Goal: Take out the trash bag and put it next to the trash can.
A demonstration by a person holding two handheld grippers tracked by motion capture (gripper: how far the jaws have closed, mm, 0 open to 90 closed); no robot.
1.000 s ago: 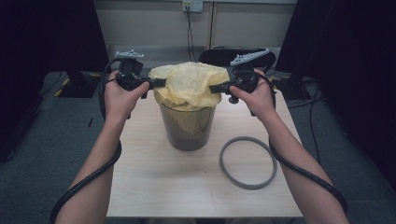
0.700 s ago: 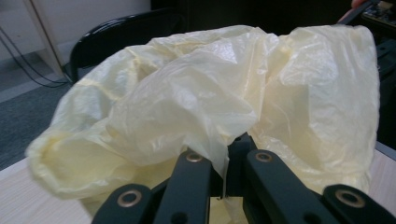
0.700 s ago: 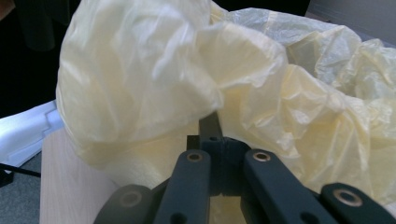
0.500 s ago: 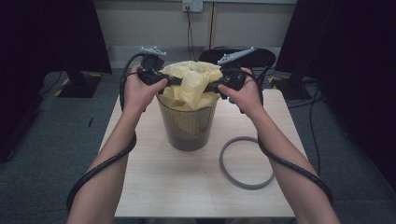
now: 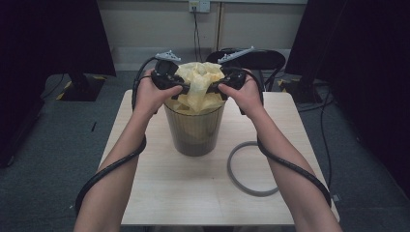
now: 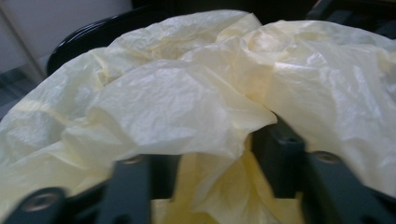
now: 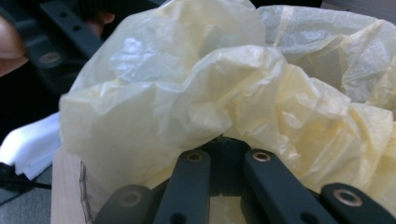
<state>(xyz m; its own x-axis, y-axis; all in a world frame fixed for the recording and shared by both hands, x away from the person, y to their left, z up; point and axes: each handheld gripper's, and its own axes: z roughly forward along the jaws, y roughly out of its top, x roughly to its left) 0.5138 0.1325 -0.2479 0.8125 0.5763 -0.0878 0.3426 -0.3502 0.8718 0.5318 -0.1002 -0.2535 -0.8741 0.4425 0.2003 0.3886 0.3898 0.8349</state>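
- The yellow bag [image 5: 199, 86] is bunched over the bin [image 5: 194, 129] mouth near the table's [image 5: 159, 193] far edge, right between both grippers.
- Right gripper [image 5: 216, 88] is pinched tight on the bag's right side.
- Left gripper [image 5: 180, 89]: jaws have just been opening, now partway apart, film draped loosely between them.

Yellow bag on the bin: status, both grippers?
Right gripper shut on the yellow bag. Left gripper jaws just opening, bag loose between them. Bag bunched above the bin. Grey ring lies aside, nothing blocking.

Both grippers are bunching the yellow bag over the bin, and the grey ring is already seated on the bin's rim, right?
Not quite: the grey ring lies flat on the table beside the bin, as the high view shows. The yellow bag part is right.
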